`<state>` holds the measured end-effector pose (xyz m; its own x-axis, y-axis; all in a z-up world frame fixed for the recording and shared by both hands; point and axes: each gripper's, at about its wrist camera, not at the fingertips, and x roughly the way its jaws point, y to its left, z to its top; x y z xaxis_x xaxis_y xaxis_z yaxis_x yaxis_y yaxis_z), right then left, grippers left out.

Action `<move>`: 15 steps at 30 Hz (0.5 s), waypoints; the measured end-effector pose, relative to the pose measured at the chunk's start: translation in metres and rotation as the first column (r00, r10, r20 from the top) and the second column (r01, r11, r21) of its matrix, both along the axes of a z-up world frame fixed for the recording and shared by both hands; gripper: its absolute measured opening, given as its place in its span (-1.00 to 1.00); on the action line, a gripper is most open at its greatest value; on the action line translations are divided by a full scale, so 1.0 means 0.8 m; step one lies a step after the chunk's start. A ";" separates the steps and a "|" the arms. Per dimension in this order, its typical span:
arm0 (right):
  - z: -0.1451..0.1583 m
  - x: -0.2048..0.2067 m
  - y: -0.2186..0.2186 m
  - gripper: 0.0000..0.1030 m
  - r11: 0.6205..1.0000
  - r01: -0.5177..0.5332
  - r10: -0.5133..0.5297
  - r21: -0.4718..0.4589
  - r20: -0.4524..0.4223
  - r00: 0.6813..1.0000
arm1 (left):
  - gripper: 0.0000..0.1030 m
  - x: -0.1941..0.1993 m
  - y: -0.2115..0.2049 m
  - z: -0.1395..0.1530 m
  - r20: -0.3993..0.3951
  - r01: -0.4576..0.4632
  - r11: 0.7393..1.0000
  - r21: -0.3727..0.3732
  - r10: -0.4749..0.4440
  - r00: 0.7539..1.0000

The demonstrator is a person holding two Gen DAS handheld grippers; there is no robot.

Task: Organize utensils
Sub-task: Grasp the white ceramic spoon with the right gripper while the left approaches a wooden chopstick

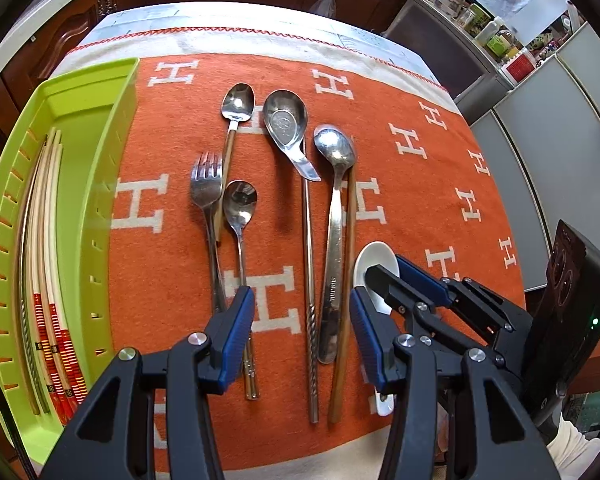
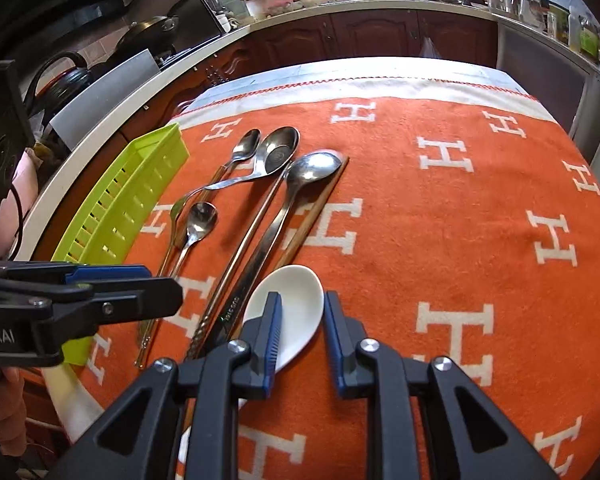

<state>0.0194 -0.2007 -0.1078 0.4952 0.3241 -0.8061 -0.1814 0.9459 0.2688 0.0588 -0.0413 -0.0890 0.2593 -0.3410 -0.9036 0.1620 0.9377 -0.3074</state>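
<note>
A white ceramic spoon [image 2: 300, 292] [image 1: 374, 258] lies on the orange cloth at the near right of the utensil row. My right gripper [image 2: 302, 316] [image 1: 398, 276] hangs low over its bowl, one finger above the bowl and the other just past its right rim, jaws narrowly apart and not pressing. My left gripper [image 1: 302, 320] [image 2: 164, 284] stands open above the twisted metal chopstick [image 1: 310, 280] and the long steel spoon [image 1: 334, 152], holding nothing. The green slotted tray [image 1: 88, 92] [image 2: 140, 184] at the left holds several chopsticks [image 1: 46, 240].
Also on the cloth are a fork [image 1: 207, 188], a small spoon [image 1: 240, 204], a wooden-handled spoon [image 1: 238, 102], a steel soup spoon [image 1: 286, 120] and a wooden chopstick [image 1: 350, 240]. Kitchen counters and cabinets stand beyond the table's far edge.
</note>
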 end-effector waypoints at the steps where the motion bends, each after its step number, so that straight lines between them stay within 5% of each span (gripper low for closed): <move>1: 0.000 0.000 -0.002 -0.70 1.000 0.005 -0.005 0.010 -0.002 1.000 | -0.08 0.000 -0.001 0.000 -0.001 0.001 1.000 0.000 -0.001 1.000; 7: -0.001 -0.001 -0.025 -0.94 0.987 0.038 -0.032 0.154 -0.037 0.999 | -0.08 -0.001 -0.004 -0.001 -0.004 0.004 1.000 0.002 -0.004 1.000; 15: 0.010 -0.010 -0.051 -0.94 0.980 0.101 -0.097 0.174 -0.031 0.995 | -0.08 -0.005 -0.029 0.003 0.021 0.102 0.993 -0.059 -0.101 0.995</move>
